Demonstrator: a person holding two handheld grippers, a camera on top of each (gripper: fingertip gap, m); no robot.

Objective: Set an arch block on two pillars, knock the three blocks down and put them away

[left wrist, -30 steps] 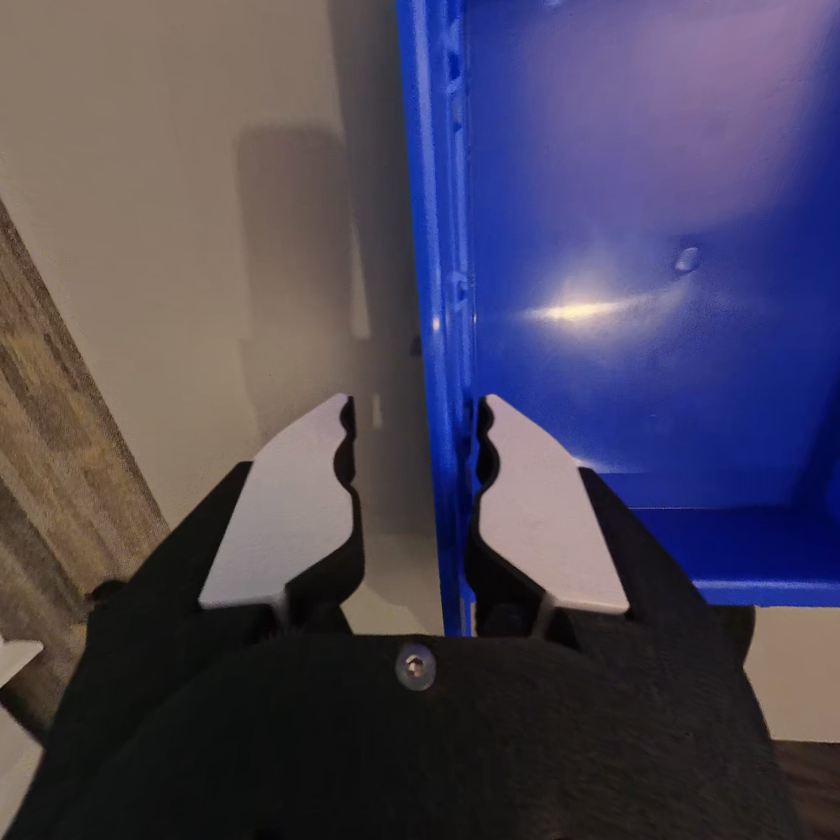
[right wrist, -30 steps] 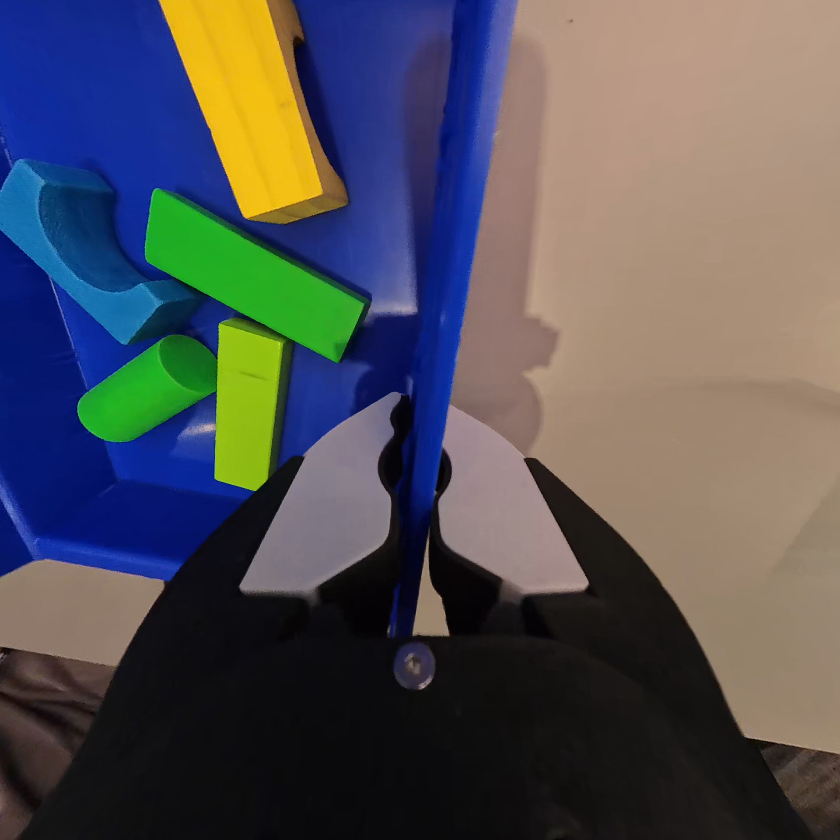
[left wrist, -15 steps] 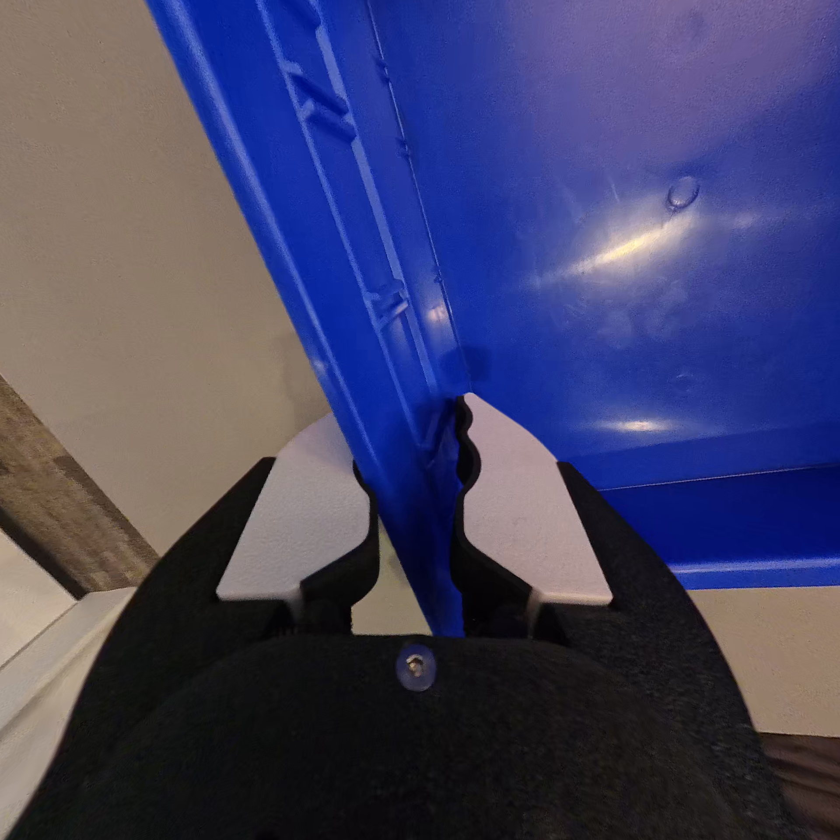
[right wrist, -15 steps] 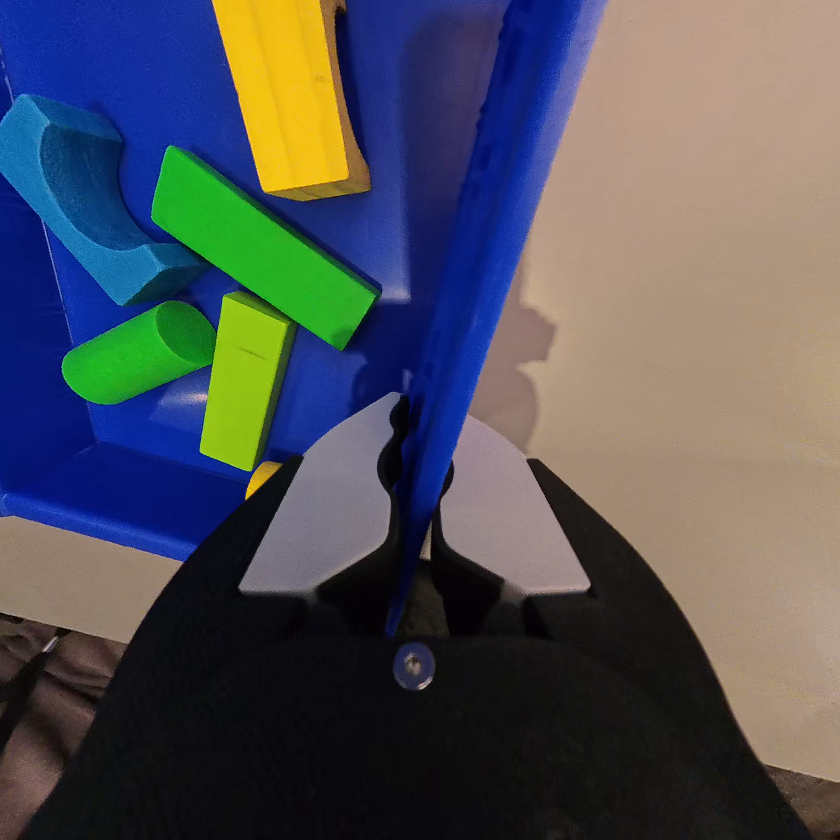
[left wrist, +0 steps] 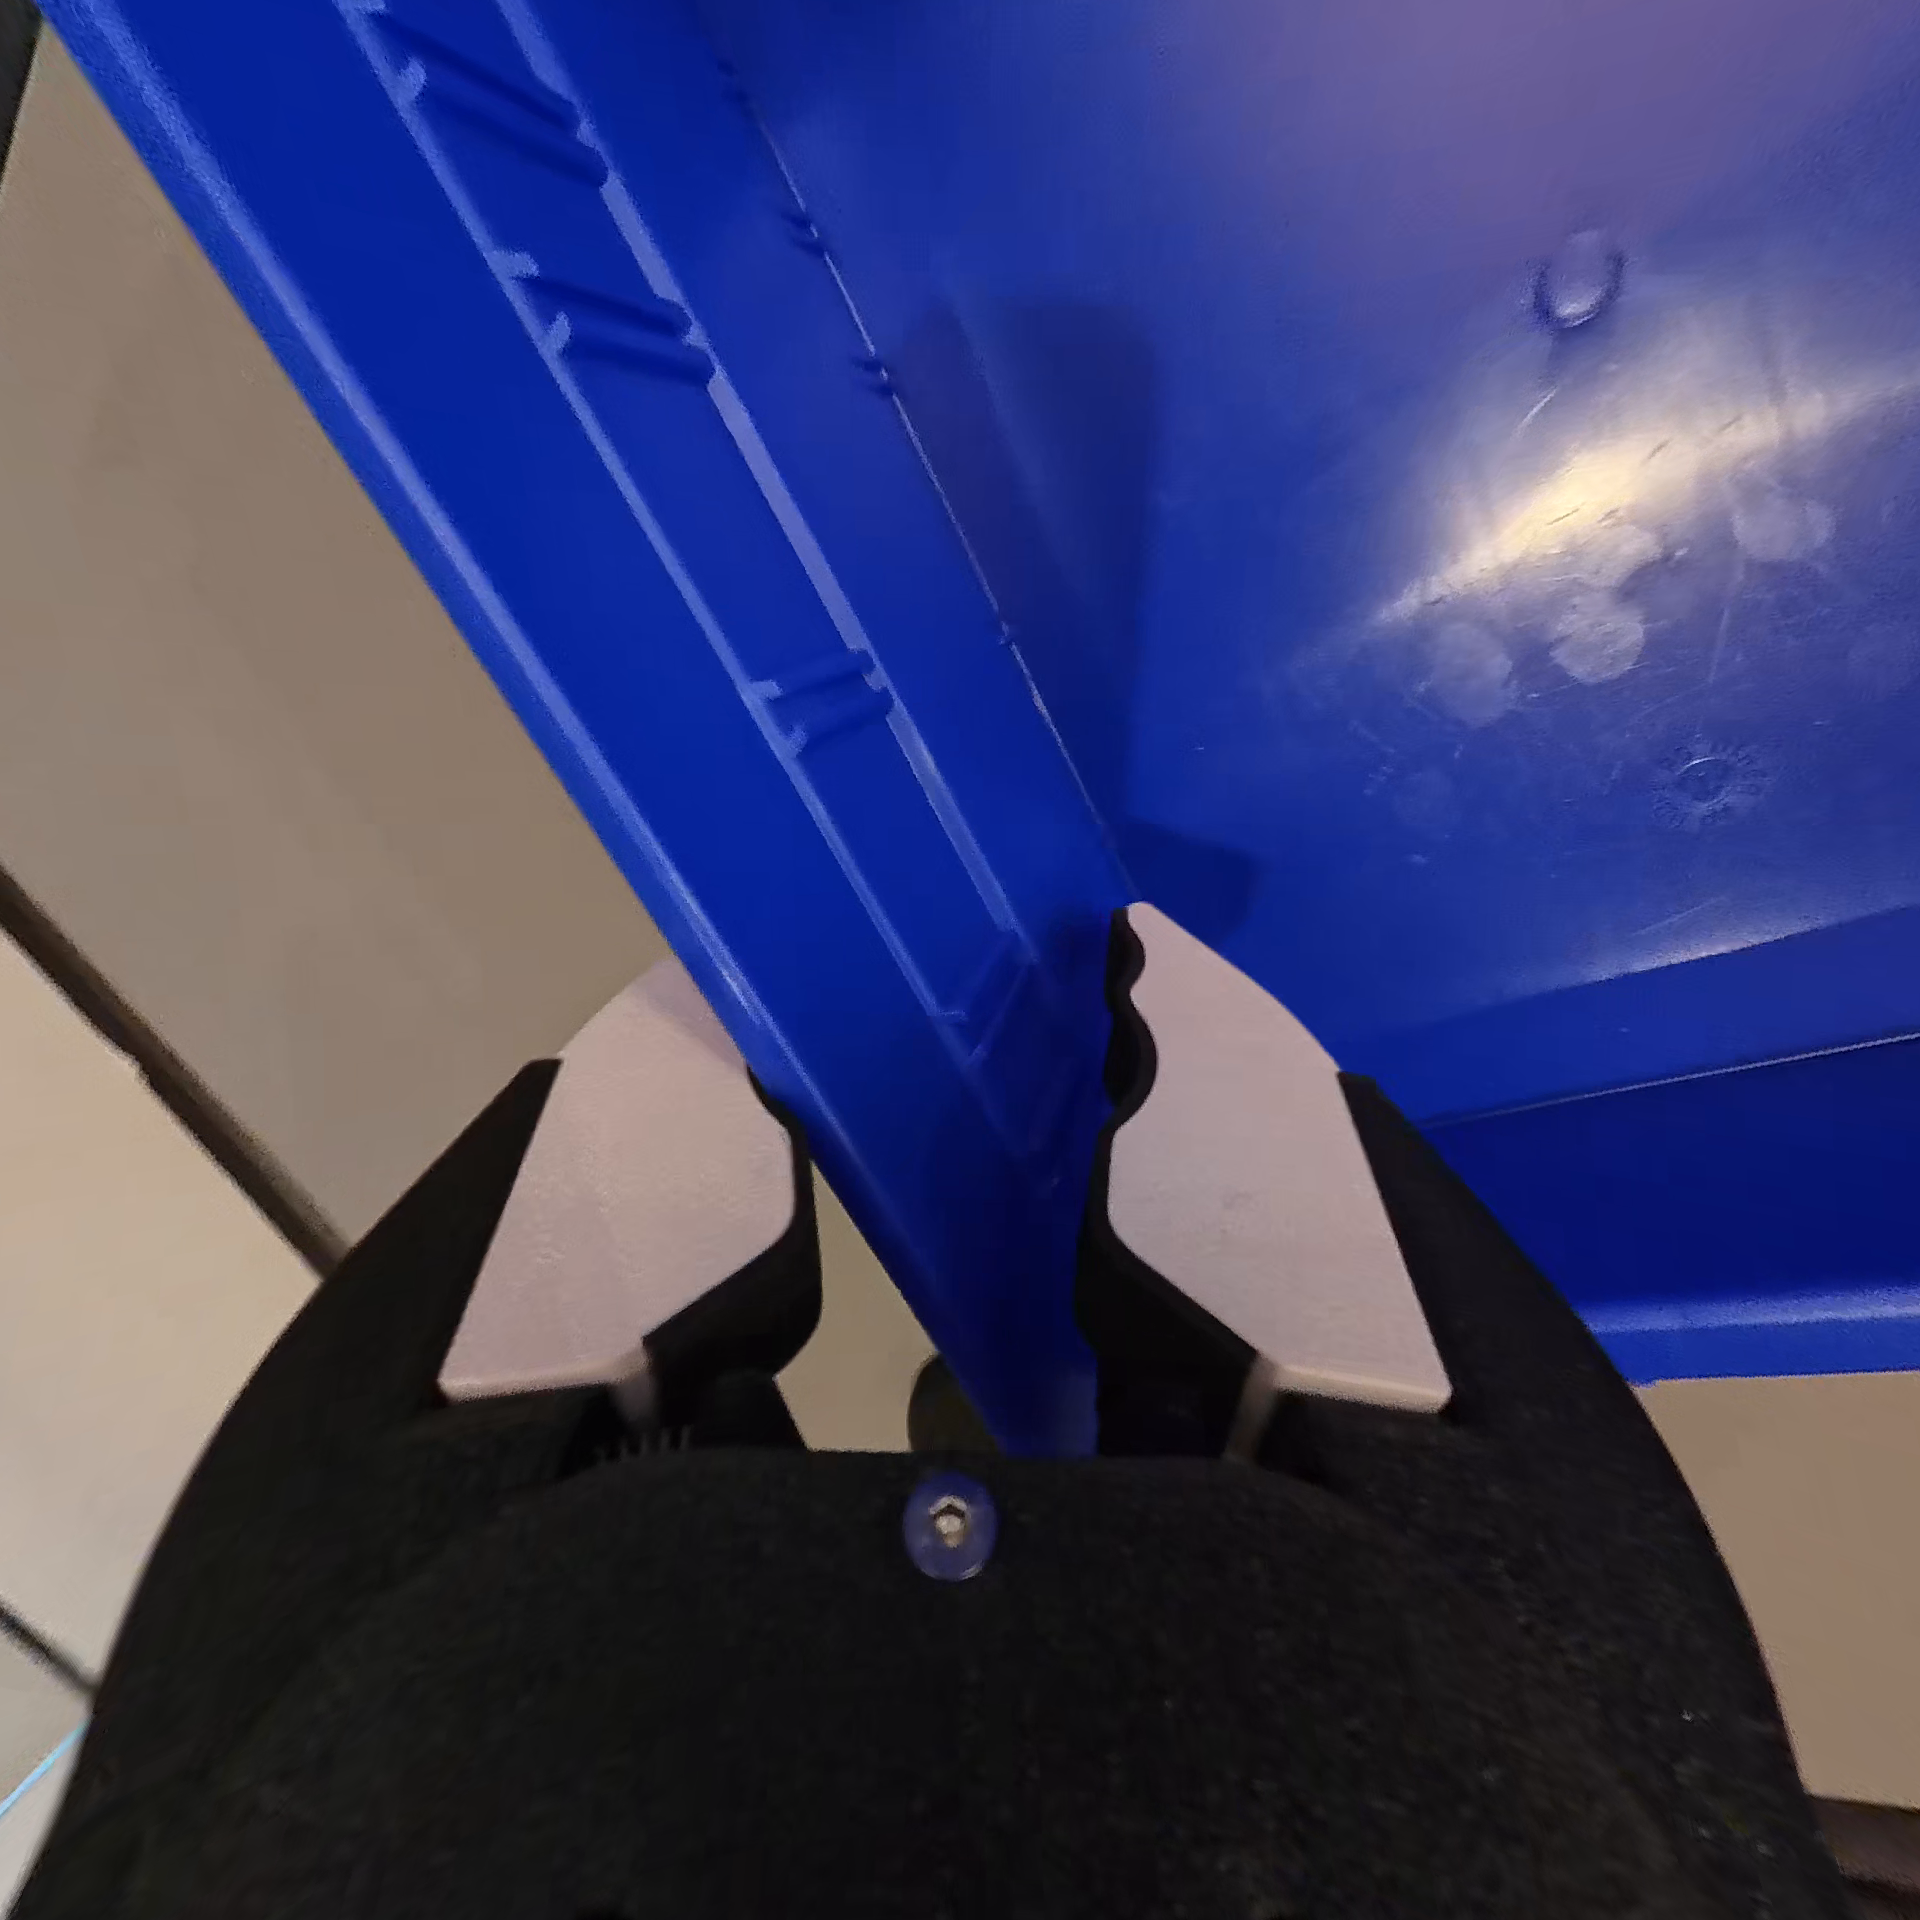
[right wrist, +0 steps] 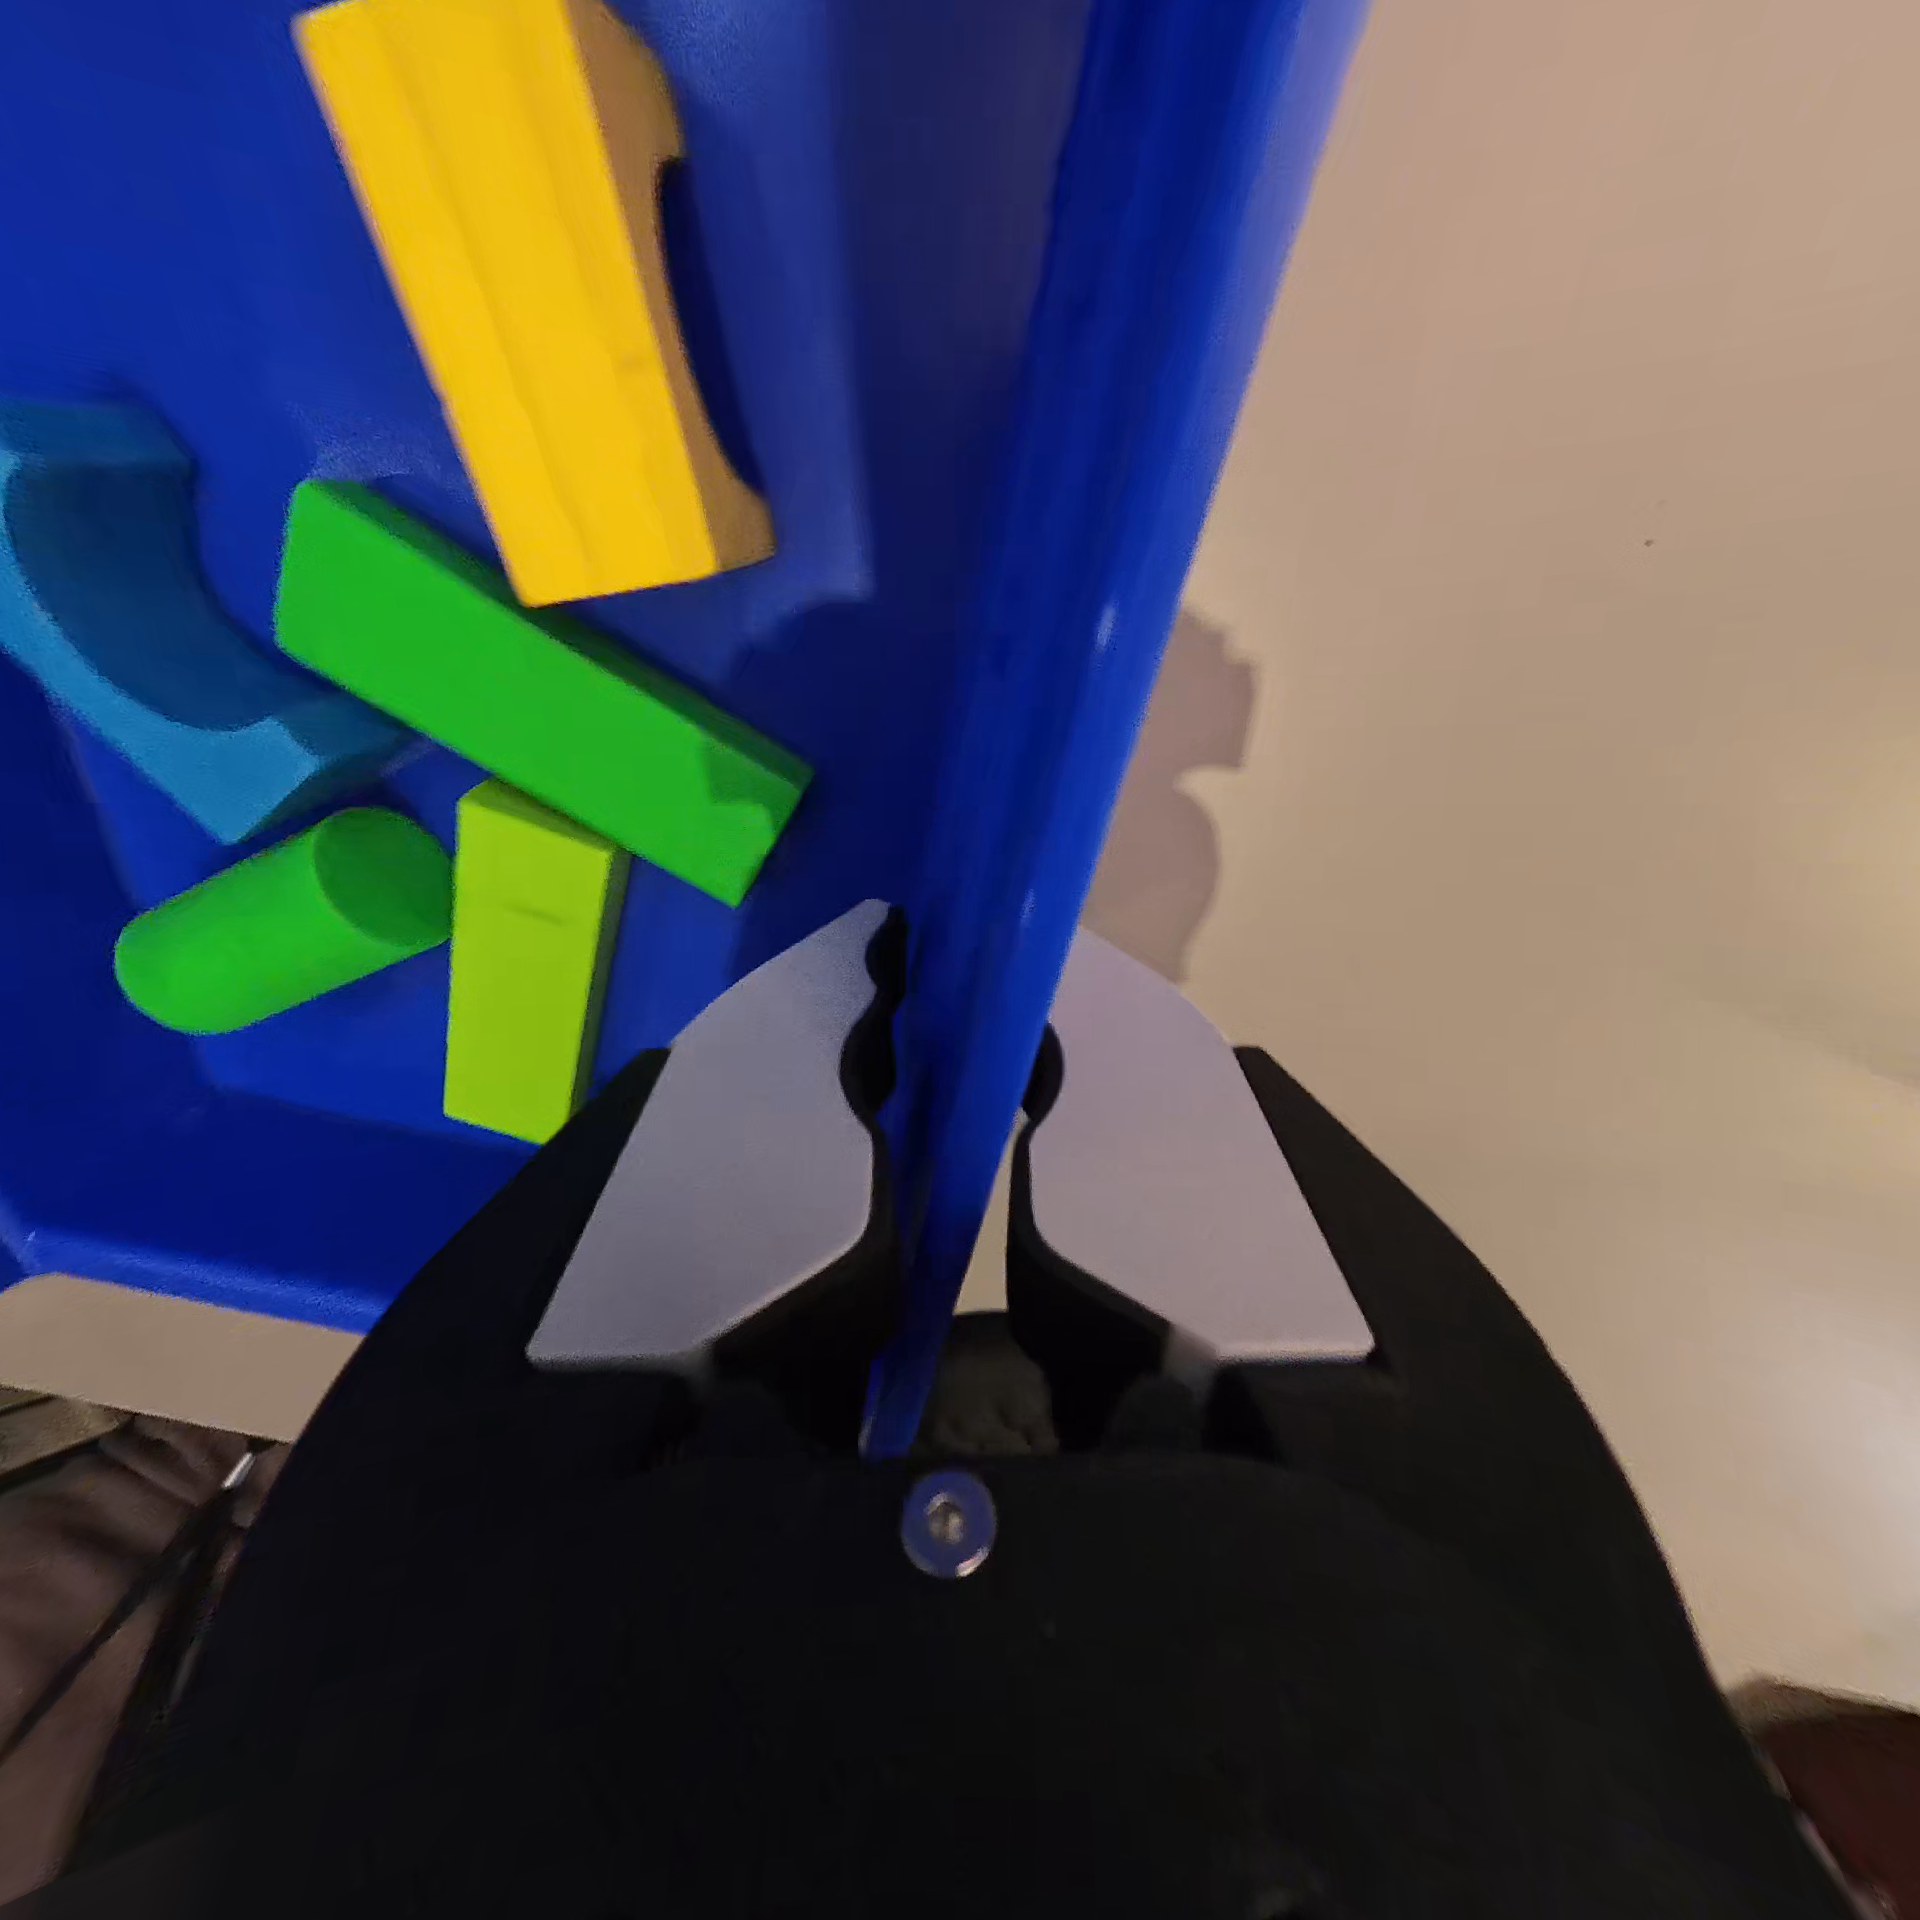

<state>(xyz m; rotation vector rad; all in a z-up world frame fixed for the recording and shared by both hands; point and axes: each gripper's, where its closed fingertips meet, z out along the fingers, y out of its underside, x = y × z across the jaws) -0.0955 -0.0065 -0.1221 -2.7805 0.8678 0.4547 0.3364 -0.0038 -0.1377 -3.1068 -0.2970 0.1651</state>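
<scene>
One blue plastic bin, seen in both wrist views. Five wooden blocks lie inside it, all in the right wrist view: two arch blocks, one yellow and one blue; two flat rectangular blocks, one dark green and one lime green; and one green cylinder. Two grippers, one per view, left and right, each with two pale fingers. One pale tabletop.
</scene>
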